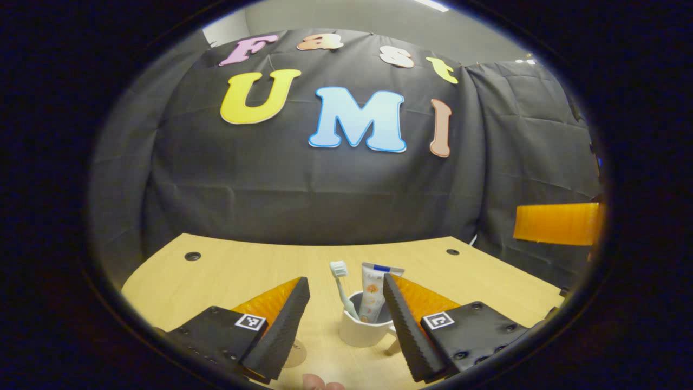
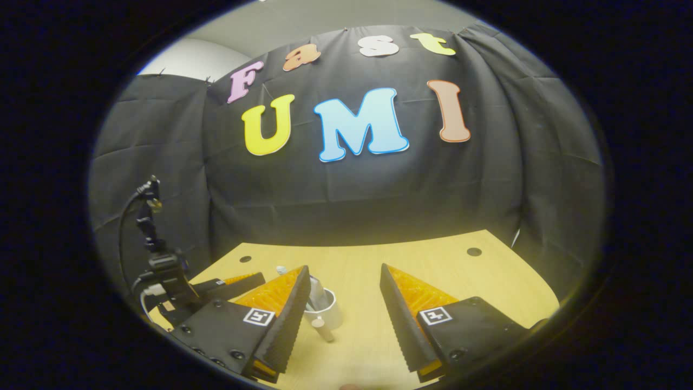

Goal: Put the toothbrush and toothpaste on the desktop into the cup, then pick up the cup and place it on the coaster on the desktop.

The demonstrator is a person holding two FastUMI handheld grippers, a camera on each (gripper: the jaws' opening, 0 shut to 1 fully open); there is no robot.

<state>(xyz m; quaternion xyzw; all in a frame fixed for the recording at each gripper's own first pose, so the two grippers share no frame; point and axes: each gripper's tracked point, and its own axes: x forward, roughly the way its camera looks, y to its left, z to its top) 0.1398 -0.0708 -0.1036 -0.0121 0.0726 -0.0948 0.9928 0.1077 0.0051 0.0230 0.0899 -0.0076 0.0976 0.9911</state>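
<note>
A staged recording booth, not a lived-in room: black cloth [image 1: 325,189] hangs in creased folds as the back and side walls behind a pale wood-grain desktop [image 1: 243,271] with round cable holes near its far corners. Above the cloth, a plain grey wall and a ceiling light strip [image 1: 432,5] suggest an office or lab. A cabled device on a stand [image 2: 154,244] rises at the desktop's left edge.

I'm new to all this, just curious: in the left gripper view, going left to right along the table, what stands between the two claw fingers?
Left finger → toothbrush → toothpaste, both upright in the white cup → right finger.
</note>
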